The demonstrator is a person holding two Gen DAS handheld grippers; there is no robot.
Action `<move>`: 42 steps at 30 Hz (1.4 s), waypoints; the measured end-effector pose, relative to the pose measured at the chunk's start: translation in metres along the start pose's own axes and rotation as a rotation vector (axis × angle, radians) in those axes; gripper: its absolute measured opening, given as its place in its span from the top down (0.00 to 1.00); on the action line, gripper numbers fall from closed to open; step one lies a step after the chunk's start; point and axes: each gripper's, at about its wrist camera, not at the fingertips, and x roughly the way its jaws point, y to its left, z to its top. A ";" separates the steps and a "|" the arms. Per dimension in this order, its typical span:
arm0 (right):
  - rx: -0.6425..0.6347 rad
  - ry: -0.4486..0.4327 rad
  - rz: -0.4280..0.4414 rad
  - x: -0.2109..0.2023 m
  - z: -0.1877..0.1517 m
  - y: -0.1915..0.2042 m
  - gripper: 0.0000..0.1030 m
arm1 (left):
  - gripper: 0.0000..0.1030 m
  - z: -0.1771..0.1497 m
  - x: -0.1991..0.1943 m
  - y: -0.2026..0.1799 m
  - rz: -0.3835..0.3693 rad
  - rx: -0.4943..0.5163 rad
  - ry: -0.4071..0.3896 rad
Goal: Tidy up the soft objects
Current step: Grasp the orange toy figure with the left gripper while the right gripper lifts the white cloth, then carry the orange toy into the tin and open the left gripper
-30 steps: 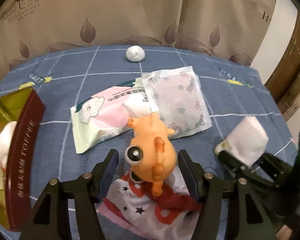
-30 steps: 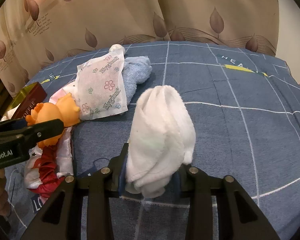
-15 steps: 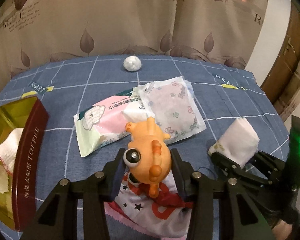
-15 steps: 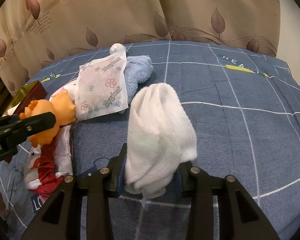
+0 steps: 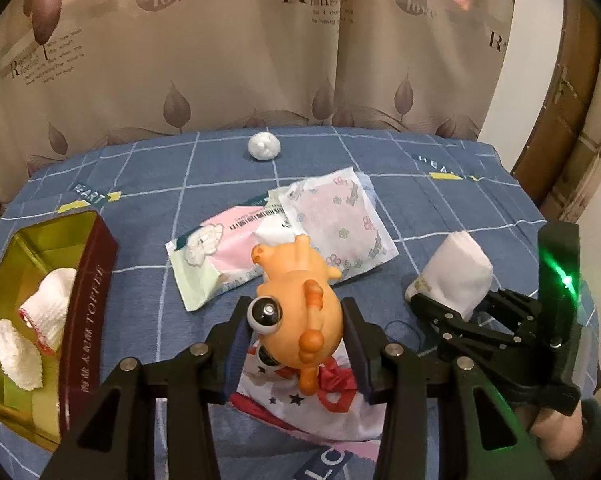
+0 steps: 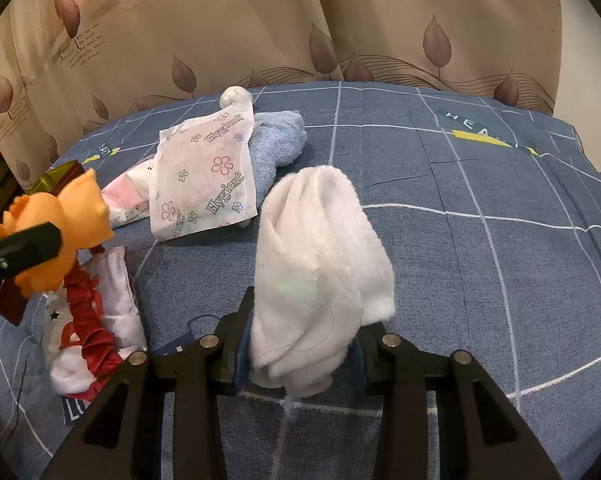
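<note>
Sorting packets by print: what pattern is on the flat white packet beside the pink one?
Small flowers with "Hygiene" lettering on the white packet; clearest in the right wrist view.

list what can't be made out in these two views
- Left wrist view: blue towel hidden behind the hygiene packet.
- Left wrist view: near end of the tin is cut off by the frame edge.
- Right wrist view: tin almost wholly hidden by the orange toy.
- Both views: star-print cloth partly covered by toy and left hand-held gripper.

Tin (image 5: 88,304) left of toy (image 5: 300,304) (held aloft), packets (image 5: 340,224) behind, ball (image 5: 263,147) farthest
</note>
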 end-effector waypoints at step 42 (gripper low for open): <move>-0.005 0.001 -0.002 0.000 0.000 0.002 0.63 | 0.56 0.022 -0.029 0.247 0.377 -0.293 0.035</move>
